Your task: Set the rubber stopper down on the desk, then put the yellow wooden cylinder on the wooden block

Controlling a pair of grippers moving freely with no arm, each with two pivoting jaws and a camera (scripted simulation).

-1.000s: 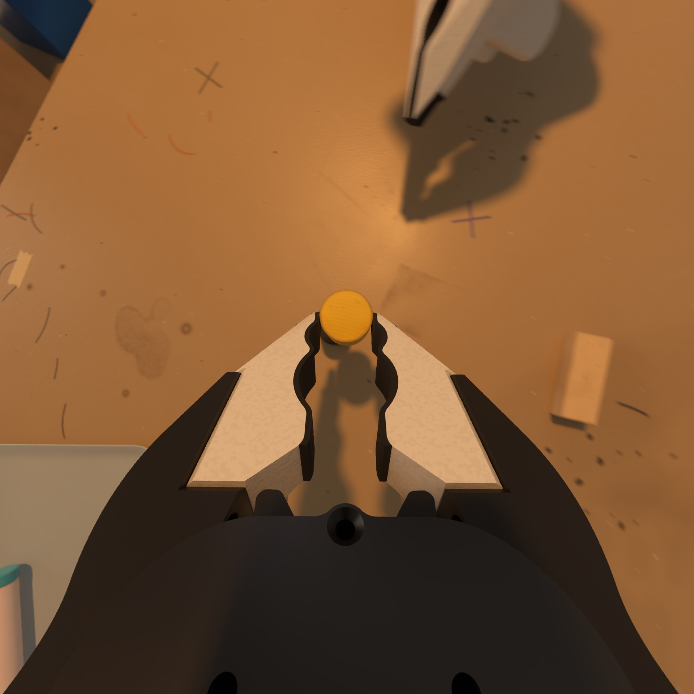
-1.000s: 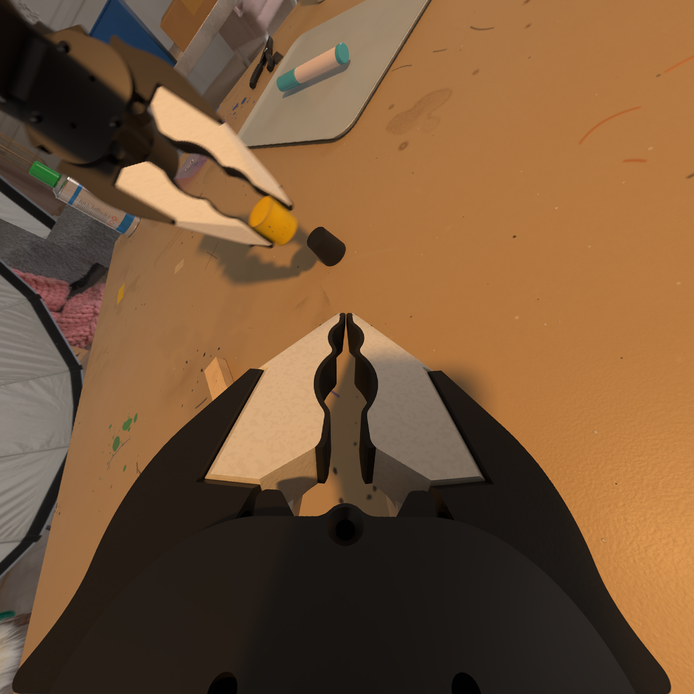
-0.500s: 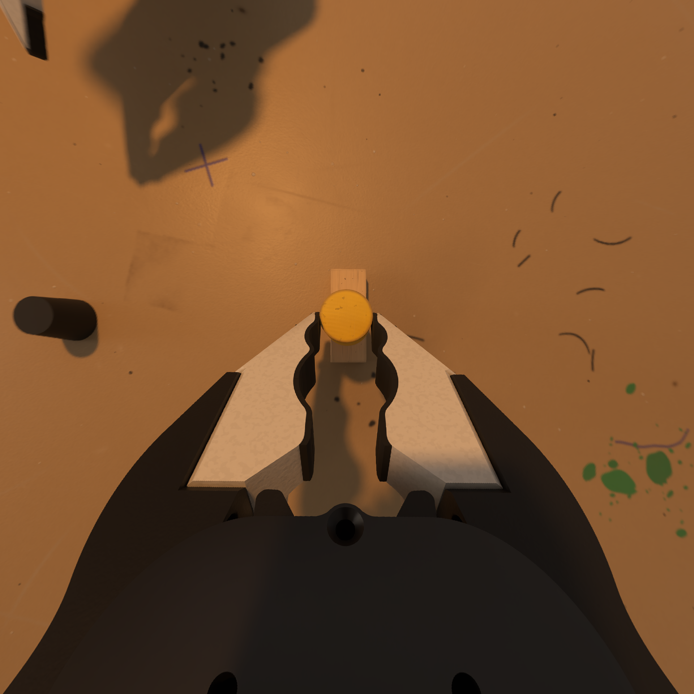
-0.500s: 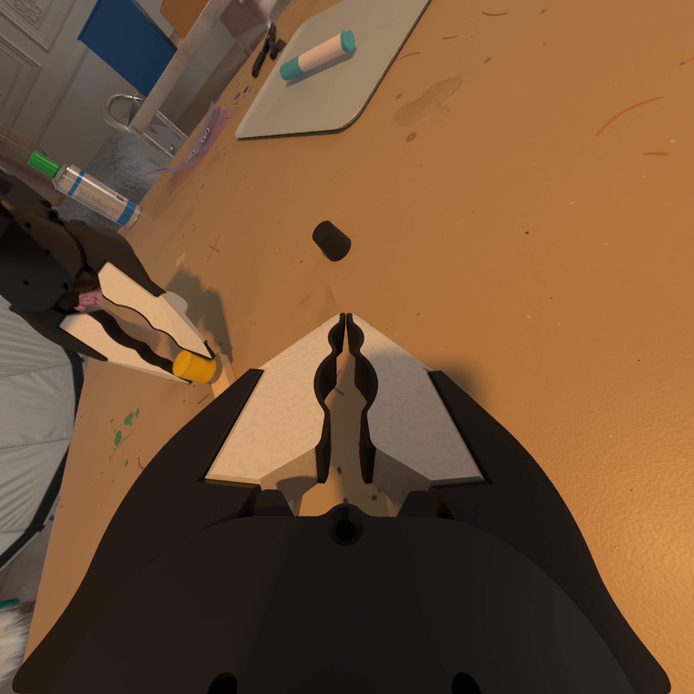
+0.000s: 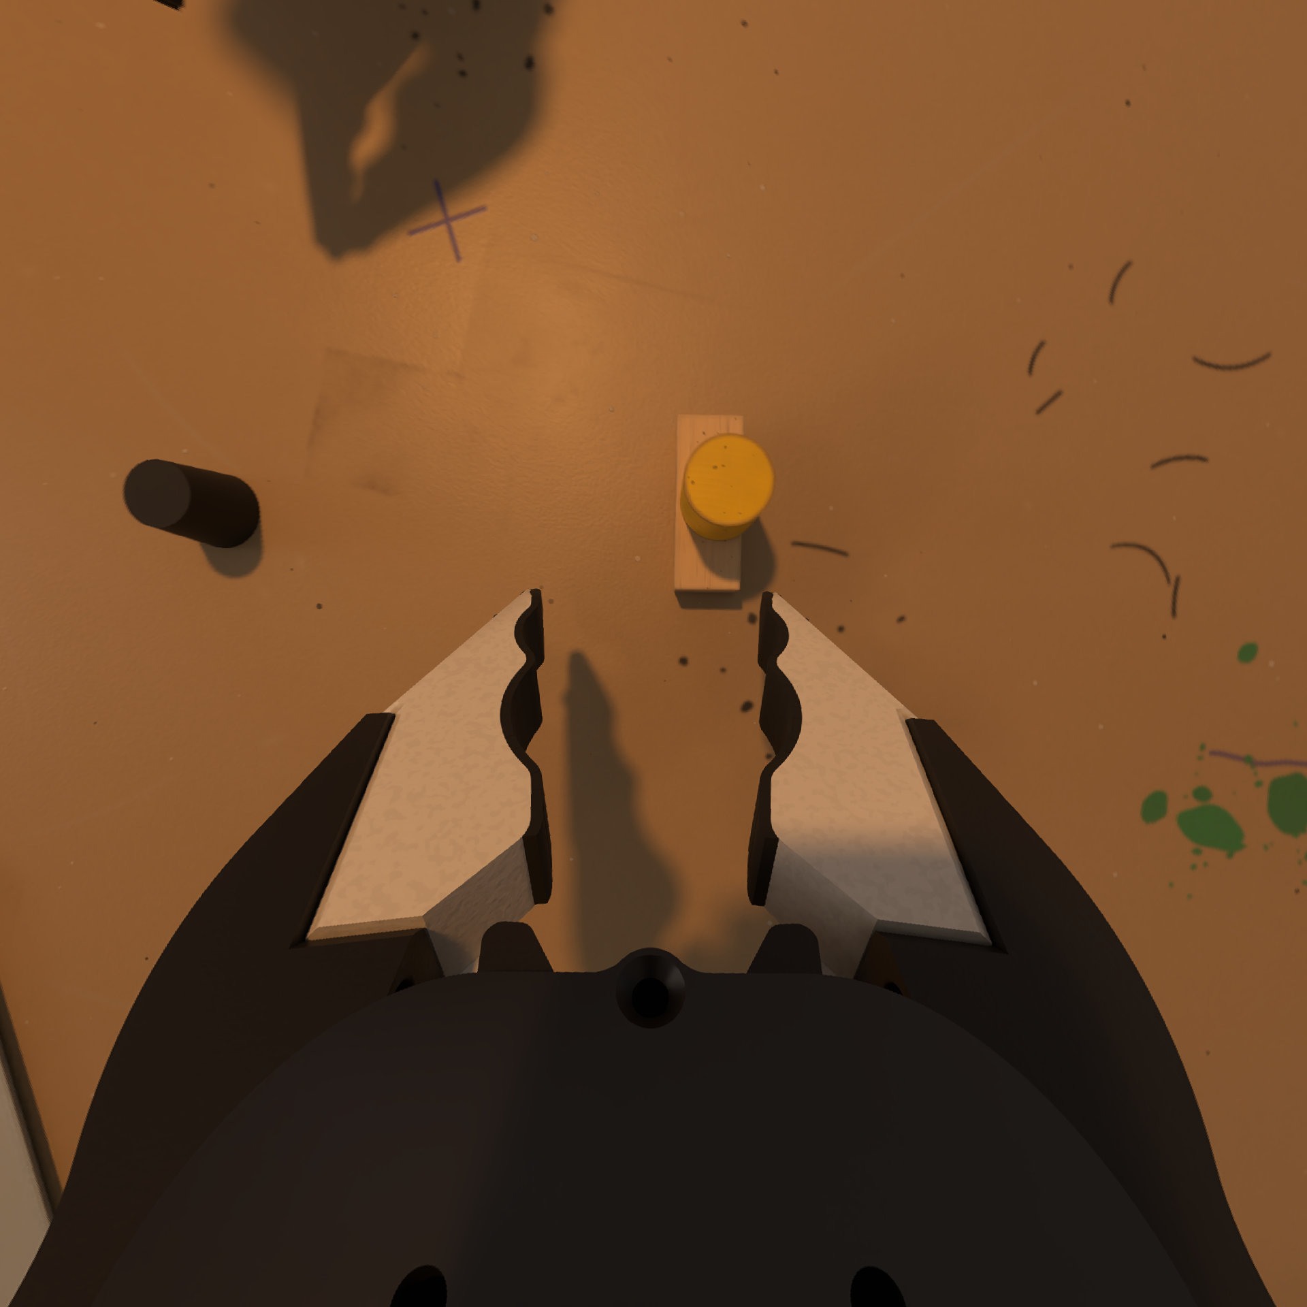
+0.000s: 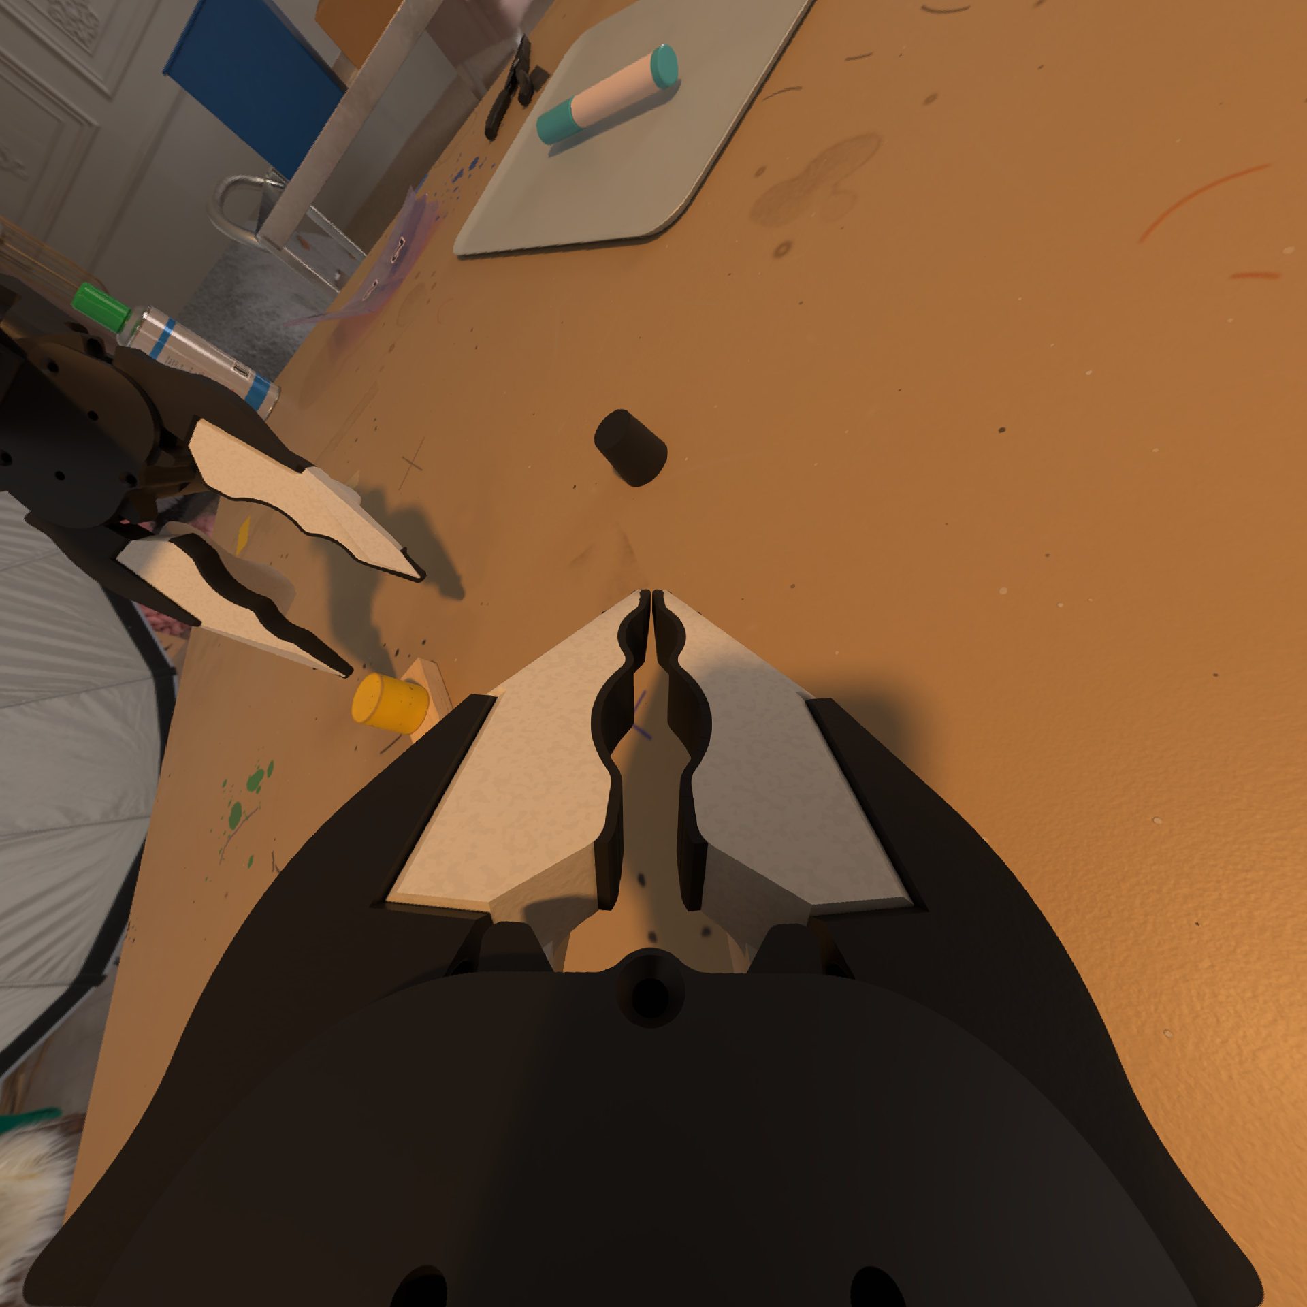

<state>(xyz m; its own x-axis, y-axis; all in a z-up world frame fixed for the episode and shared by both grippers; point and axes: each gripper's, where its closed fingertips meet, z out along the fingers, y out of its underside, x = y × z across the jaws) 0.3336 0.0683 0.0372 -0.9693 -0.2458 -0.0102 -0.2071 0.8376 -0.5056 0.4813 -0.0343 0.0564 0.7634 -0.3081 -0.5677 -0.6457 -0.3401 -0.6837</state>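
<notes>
The yellow wooden cylinder [image 5: 726, 486] stands upright on the small wooden block [image 5: 709, 566] on the brown desk [image 5: 919, 212]. My left gripper [image 5: 651, 597] is open and empty, pulled back above and short of the block. The black rubber stopper [image 5: 191, 502] lies on its side on the desk to the left. In the right wrist view the cylinder [image 6: 390, 701] sits on the block [image 6: 431, 684], the stopper [image 6: 631, 447] lies ahead, and the left gripper [image 6: 382, 622] hangs open over the cylinder. My right gripper [image 6: 651, 594] is shut and empty above the desk.
A grey mat [image 6: 636, 177] at the far end of the desk holds a tan stick with teal caps [image 6: 608, 93]. A bottle with a green cap [image 6: 177, 346] lies beyond the desk's left edge. Green paint spots [image 5: 1209, 824] mark the desk at right.
My left gripper has opened and let go of the yellow cylinder, which now stands on the wooden block. The left gripper has drawn back from it. The right gripper has stayed shut.
</notes>
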